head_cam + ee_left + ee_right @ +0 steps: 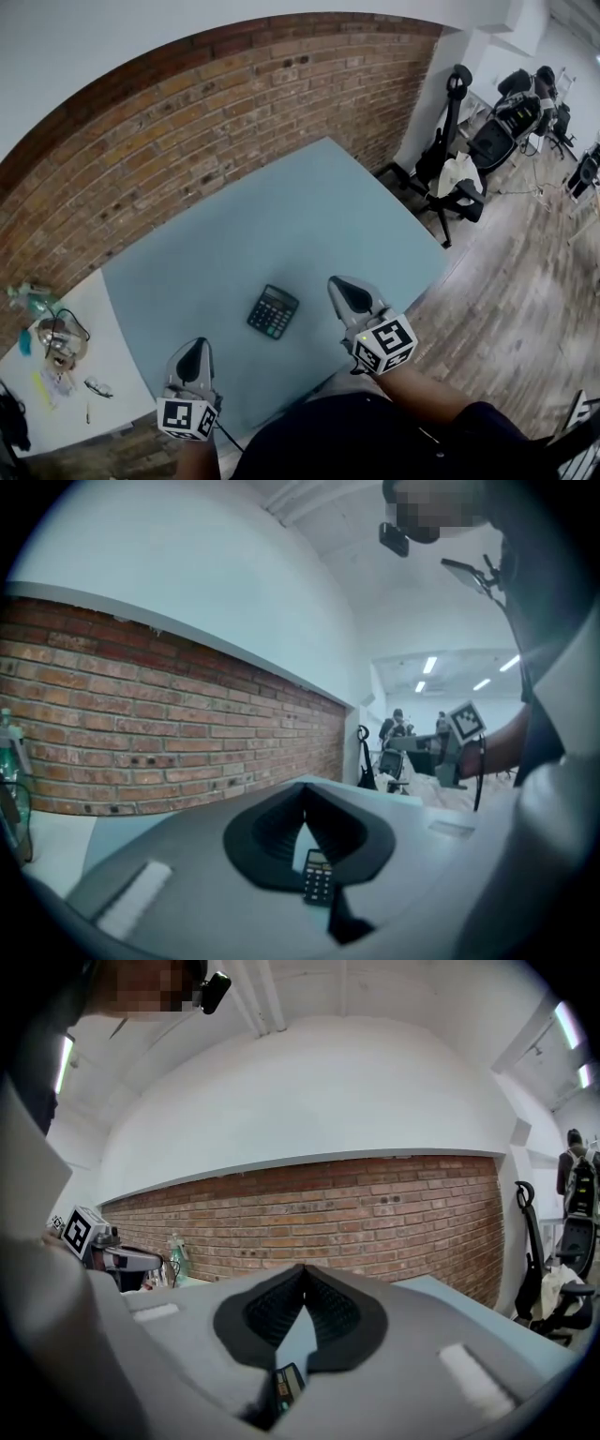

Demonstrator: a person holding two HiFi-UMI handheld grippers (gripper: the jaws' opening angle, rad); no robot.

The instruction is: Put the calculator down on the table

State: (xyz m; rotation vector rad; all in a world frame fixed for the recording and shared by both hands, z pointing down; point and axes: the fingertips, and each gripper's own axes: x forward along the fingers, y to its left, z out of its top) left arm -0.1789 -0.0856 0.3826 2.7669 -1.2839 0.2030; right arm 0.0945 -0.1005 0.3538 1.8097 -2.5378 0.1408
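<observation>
Calculator (273, 311): we log it flat, keys up, on the table (309, 206) near the front edge, between both grippers and touching neither. Left gripper (194, 347): jaws together, empty. Right gripper (339, 284): jaws together, empty.

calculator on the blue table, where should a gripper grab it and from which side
Take the calculator across its two long edges, near the middle, coming down from above. It lies flat and face up on the table, thin, so those narrow edges are probably the only pinch.
</observation>
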